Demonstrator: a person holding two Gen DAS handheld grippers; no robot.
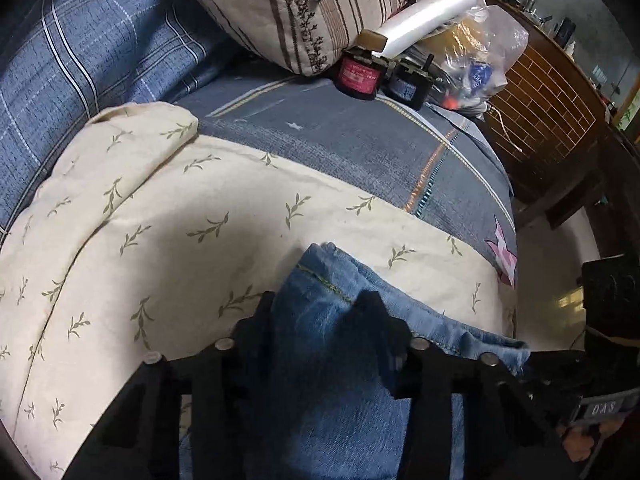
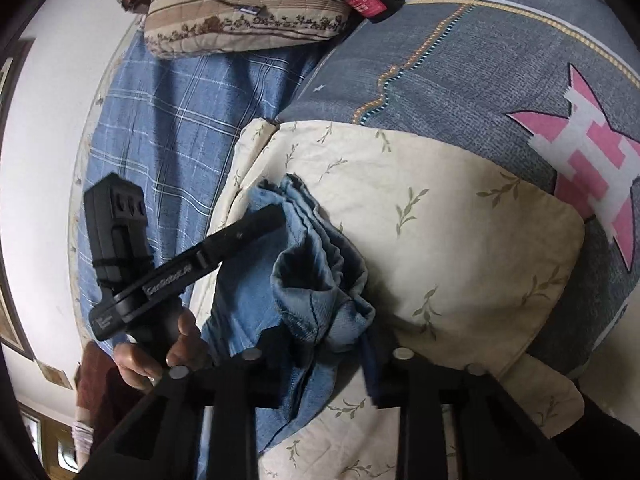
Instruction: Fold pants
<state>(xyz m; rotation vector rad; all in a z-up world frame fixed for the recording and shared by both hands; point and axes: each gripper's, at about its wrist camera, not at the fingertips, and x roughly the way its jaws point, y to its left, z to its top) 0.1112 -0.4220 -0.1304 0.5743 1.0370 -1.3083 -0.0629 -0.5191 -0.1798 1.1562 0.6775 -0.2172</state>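
On the cream leaf-print cloth [image 1: 248,216] spread over the bed, the blue denim pants [image 2: 304,280] lie bunched, with the hem ends pointing toward the striped pillow [image 2: 248,8]. Your left gripper [image 1: 316,308] has its jaws drawn in around a fold of denim near the stitched hem; the fabric fills the gap between the black fingers [image 1: 376,320], which press into it. Your right gripper [image 2: 324,340] is narrowed on a gathered clump of the same pants, the cloth puckered and pinched between its jaws. From the right wrist view, your left hand [image 2: 160,348] grips the left tool's handle beside the pants. A red-labelled black cylinder [image 1: 360,76] and a plastic bag [image 1: 476,48] sit near the pillow, well apart from the denim. Beneath the cream cloth lies a blue-grey bedcover [image 2: 480,60] with a pink star [image 2: 592,148].
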